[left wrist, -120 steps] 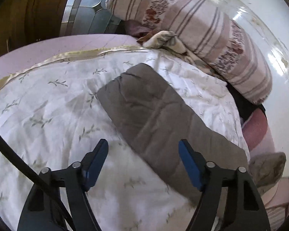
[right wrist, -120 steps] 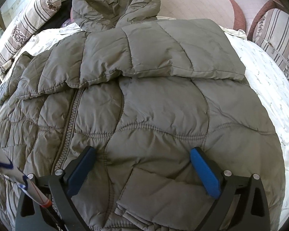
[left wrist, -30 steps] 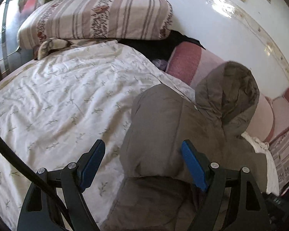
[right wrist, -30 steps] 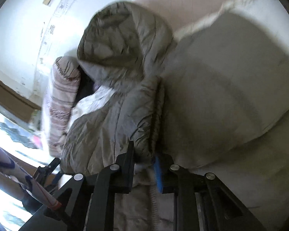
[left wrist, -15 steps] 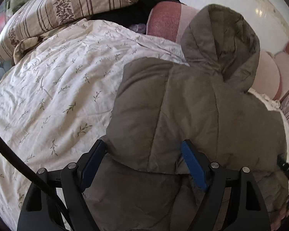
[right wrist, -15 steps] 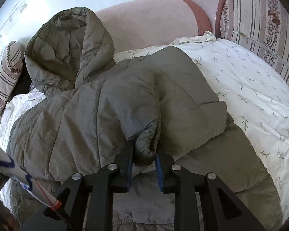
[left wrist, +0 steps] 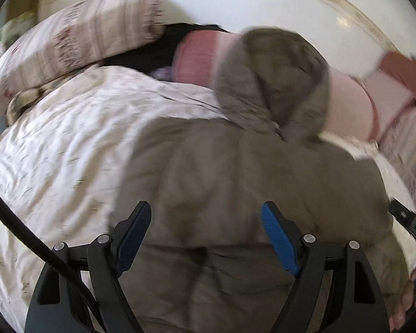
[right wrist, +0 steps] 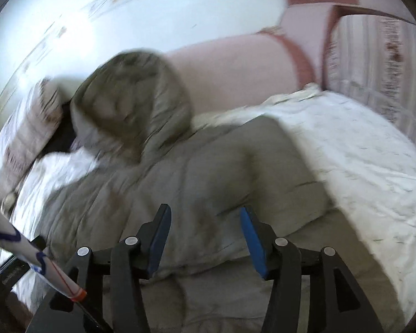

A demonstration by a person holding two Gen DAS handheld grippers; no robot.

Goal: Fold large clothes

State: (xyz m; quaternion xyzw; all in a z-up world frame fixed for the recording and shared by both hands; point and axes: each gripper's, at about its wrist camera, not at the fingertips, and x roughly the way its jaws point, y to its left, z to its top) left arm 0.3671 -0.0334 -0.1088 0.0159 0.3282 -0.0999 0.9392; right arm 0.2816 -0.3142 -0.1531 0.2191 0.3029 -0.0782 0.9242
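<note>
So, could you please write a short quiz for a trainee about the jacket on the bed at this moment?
1. True or false: the right hand-held gripper is shut on the jacket.
2. What does the hood lean against? A) pink headboard B) wooden chair C) window
3. Fill in: the left hand-held gripper is ____.

Key: 1 false, both grippers are open above the jacket. 2 A, the headboard. 3 open.

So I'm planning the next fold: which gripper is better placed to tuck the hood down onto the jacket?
Probably the left gripper: open, and the hood lies almost straight ahead of it. From the right gripper, also open, it sits off to the side.
</note>
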